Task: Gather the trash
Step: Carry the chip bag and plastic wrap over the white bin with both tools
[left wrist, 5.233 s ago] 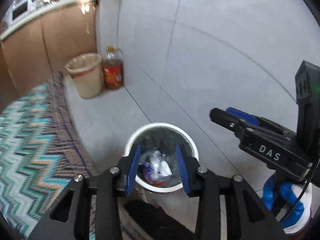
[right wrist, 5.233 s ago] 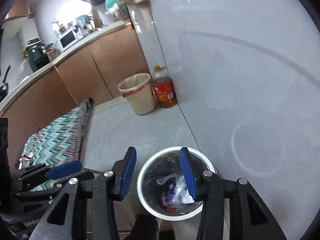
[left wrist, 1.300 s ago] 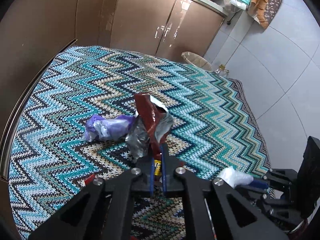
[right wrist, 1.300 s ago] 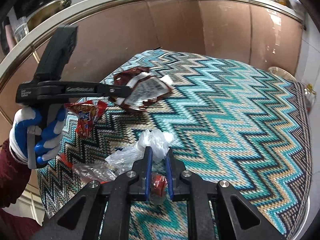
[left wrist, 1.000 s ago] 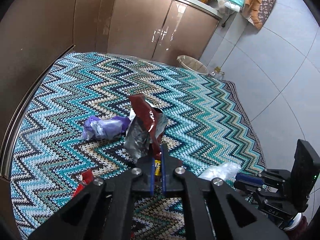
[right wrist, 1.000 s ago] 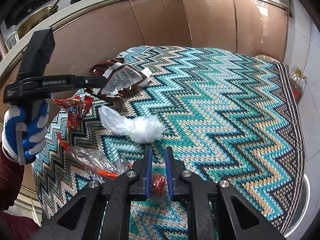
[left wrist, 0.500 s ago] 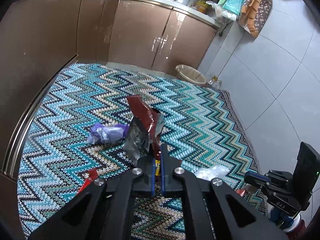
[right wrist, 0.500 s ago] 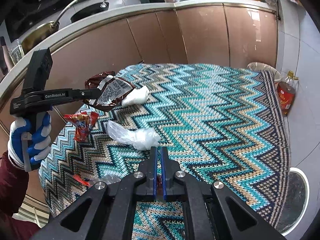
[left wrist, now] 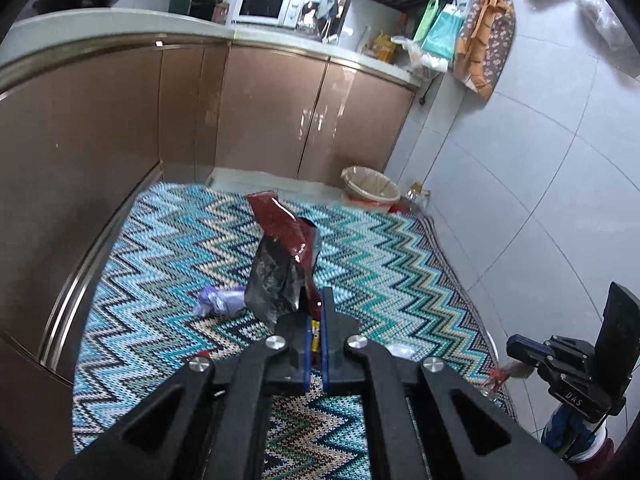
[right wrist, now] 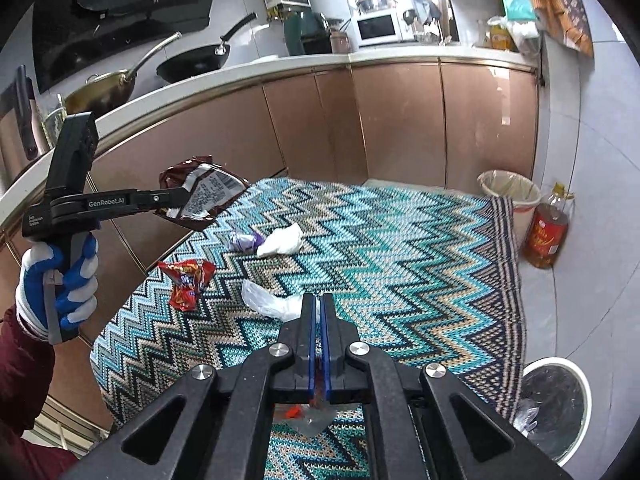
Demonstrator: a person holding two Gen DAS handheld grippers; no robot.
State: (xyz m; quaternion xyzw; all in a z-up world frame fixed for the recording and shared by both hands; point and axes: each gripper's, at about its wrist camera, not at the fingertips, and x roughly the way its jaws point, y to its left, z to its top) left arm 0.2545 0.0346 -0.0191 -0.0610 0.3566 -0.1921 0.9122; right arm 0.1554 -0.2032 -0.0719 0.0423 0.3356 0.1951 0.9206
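Observation:
My left gripper (left wrist: 315, 304) is shut on a dark red foil snack bag (left wrist: 280, 256) and holds it up over the zigzag rug (left wrist: 380, 264); the bag also shows in the right wrist view (right wrist: 204, 194). My right gripper (right wrist: 319, 312) is shut on a clear plastic wrapper with red bits (right wrist: 308, 412) that hangs below its fingers. The white trash bin (right wrist: 556, 400) with a dark liner stands on the tiles at the lower right. On the rug lie a red snack packet (right wrist: 186, 282), a clear plastic bag (right wrist: 272, 300), a white tissue (right wrist: 282, 240) and a purple wrapper (right wrist: 244, 241).
Brown kitchen cabinets (right wrist: 400, 120) curve round the rug's far side. A beige waste basket (right wrist: 510, 200) and an oil bottle (right wrist: 546, 234) stand at the far right corner by the tiled wall. The purple wrapper also shows in the left wrist view (left wrist: 220, 300).
Both grippers have risen away from the rug with their trash held. The right gripper's jaws closed tighter on the clear wrapper, and the white bin has come into the right wrist view.

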